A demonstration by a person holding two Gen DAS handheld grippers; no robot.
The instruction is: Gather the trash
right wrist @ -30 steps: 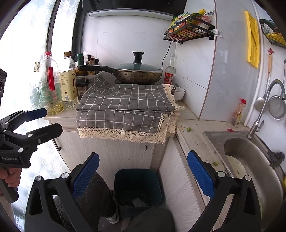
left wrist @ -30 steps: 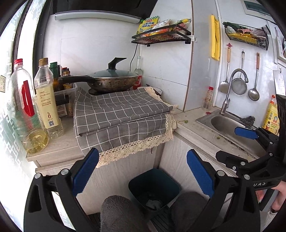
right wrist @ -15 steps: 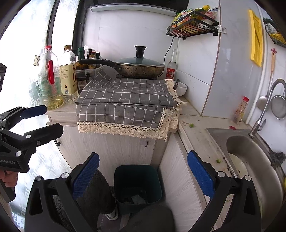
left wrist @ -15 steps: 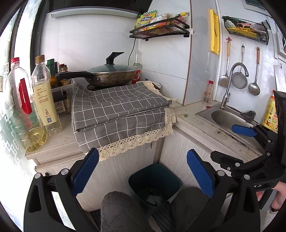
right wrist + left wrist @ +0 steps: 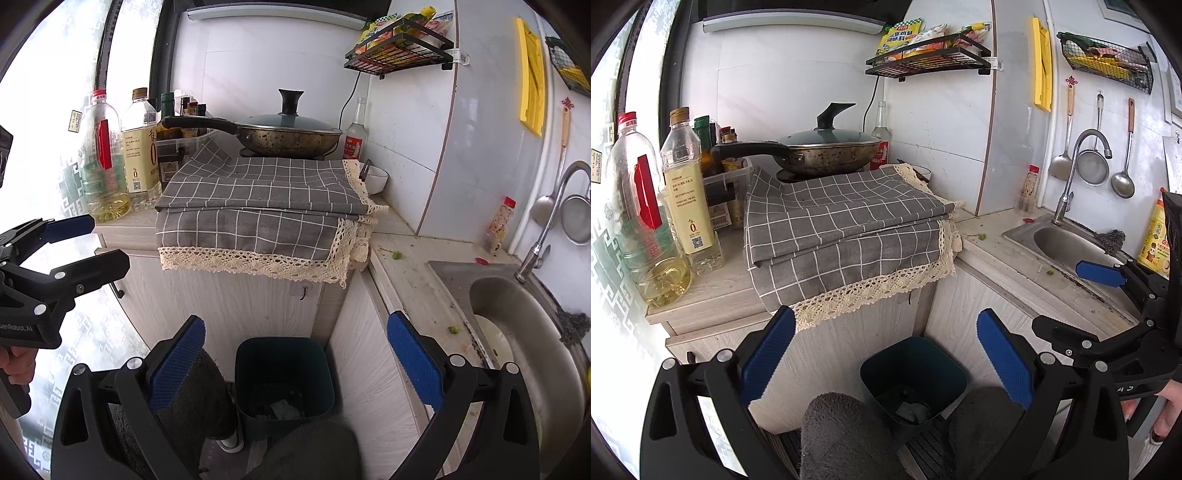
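Both your grippers, left (image 5: 884, 354) & right (image 5: 295, 360), gape wide w/ nothing held. Green scraps (image 5: 396, 254) lie on the counter (image 5: 417, 280) near the sink (image 5: 517, 332); bin (image 5: 284, 373) sits below on the floor. Risk: tiny bits slip the pads or drop beside the bin.

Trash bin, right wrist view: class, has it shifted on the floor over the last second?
No. The trash bin still stands at the cabinet corner, below the checked cloth; only the camera moved.
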